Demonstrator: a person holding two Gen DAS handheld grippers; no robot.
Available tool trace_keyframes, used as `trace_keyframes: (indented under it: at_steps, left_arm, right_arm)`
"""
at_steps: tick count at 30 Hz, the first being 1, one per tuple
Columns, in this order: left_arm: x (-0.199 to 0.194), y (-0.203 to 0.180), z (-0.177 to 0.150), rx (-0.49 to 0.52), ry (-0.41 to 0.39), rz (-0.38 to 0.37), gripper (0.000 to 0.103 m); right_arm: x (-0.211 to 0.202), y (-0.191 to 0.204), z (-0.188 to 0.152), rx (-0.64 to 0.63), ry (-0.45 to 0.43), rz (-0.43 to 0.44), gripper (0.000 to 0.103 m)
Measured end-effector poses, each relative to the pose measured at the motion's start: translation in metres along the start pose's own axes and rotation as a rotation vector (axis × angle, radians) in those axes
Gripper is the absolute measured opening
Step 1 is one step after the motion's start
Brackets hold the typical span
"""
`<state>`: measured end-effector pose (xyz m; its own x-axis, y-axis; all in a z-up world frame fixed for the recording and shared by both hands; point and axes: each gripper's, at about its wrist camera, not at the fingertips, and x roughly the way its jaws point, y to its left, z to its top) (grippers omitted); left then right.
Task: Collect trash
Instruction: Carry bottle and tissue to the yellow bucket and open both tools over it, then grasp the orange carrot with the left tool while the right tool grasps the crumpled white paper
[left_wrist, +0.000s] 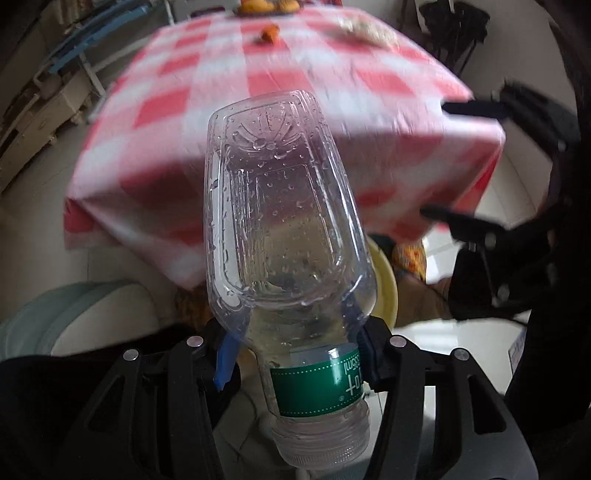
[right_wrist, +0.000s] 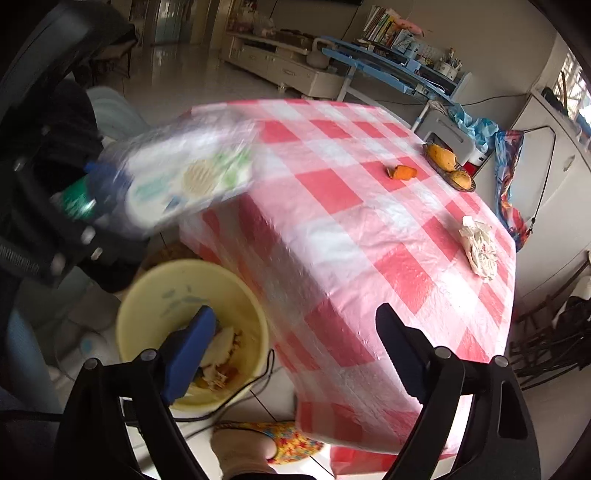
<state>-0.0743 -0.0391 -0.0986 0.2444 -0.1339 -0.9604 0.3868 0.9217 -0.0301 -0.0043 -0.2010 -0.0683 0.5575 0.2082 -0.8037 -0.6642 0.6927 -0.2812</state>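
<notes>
Clear plastic bottle (left_wrist: 280, 229) has a green label band (left_wrist: 317, 384) near the neck, white print upside down and only partly readable, something like "55ml" plus a plus sign; no brand legible. Droplets inside the walls, clear screw cap (left_wrist: 325, 443) at bottom center of the left wrist frame. Left gripper (left_wrist: 295, 354) is pinching the bottle at the shoulder just above the label, jaws partway apart with a pad pressed on each side, bottle base pointing up the frame toward the red-and-white checked tablecloth (left_wrist: 295, 92). In the right wrist frame the same bottle (right_wrist: 184, 173) is a motion-blurred streak at upper left, above the yellow bin (right_wrist: 147, 295) at lower left; the white-green patch seen through it may be another label, too smeared to read. Right gripper (right_wrist: 295, 350) is spread wide, nothing between the blue pads (right_wrist: 192, 347), left finger over the bin, right finger over the table's draped edge. Bin holds peel scraps (right_wrist: 221, 354). On the table: orange peel (right_wrist: 402, 171), fruit dish (right_wrist: 448, 166), crumpled tissue (right_wrist: 479, 246) at right. Slippered foot (right_wrist: 273, 439) at bottom center.
</notes>
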Motion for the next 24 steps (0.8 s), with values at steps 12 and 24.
trace_keyframes:
  at_steps: [12,24]
  left_arm:
    - [-0.008,0.007,-0.004,-0.044,-0.065,0.023,0.071]
    - [-0.064,0.031,0.093,-0.090,-0.447,0.138,0.087]
  right_arm:
    - [0.010,-0.001,-0.007,0.007,0.064,-0.054,0.087]
    - [-0.006,-0.038,0.011,0.063,-0.042,-0.134,0.088]
